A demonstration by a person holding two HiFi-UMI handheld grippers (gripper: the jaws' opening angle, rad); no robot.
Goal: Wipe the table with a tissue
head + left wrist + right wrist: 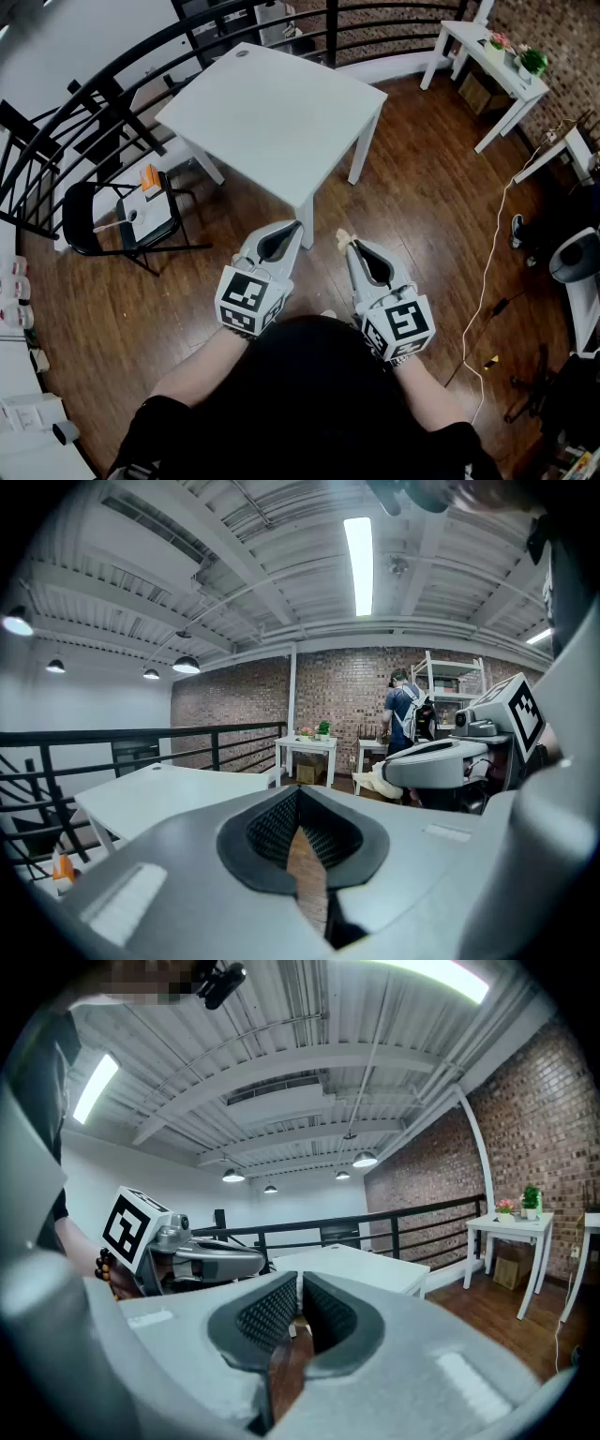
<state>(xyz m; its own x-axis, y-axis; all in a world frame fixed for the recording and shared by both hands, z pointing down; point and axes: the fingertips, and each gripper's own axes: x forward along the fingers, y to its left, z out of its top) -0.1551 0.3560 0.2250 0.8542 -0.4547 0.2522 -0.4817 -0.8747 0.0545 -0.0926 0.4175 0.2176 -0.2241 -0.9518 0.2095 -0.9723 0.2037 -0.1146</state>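
Tissue (343,236): small cream scrap, sticks out at the tip of the right gripper (350,246), pinched between its fingers. It is in the air over the wood floor (422,216), just short of the near corner of the white table (272,122), not touching the tabletop. In the right gripper view only a small pale bit of the tissue (292,1328) shows in the slit between the ribbed pads (264,1314), and the right gripper (297,1279) jaws are pressed together on it. From the left gripper view the tissue (380,782) hangs as a crumpled wad off the other gripper's nose.

Left gripper (298,225): just beside the right one, tip near the table's corner leg. In its own view the left gripper (298,791) has its jaws closed tip to tip, nothing in them, only floor seen through the gap below.

Both held level, pointing at the table (169,794), side by side, apart from each other.

Each gripper's cube (248,298) has black-and-white square markers, no readable words.

Around: black folding chair (112,225) left of the table, white side table with plants (487,56) by the brick wall, person (403,710) standing far back
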